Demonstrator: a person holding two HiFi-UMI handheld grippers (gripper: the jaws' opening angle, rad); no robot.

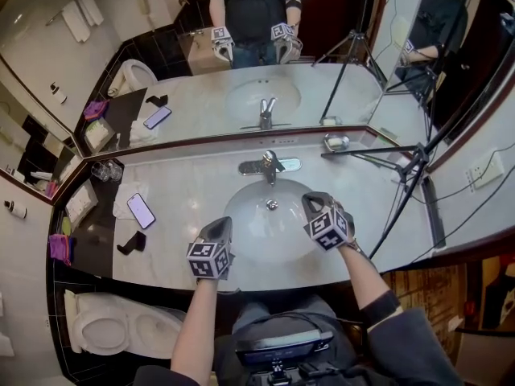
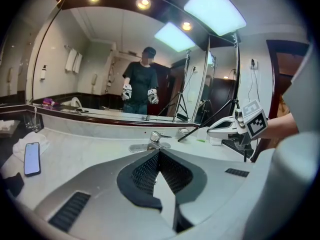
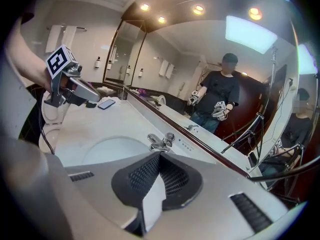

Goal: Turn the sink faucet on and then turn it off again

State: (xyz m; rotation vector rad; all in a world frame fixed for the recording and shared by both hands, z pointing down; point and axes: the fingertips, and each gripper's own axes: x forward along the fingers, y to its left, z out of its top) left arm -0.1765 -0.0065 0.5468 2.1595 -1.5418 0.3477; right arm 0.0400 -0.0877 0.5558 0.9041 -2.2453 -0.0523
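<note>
left gripper [image 1: 219, 227] closed, empty | right gripper [image 1: 314, 202] closed, empty | faucet [image 1: 269, 166] mid-frame, seemingly dry | task stage unclear

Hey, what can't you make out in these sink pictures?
Water running or not: the faucet is too small in head view; in both gripper views the closed jaws cover the basin under its spout.
The dark item beside the phone, head view: too small to identify.
</note>
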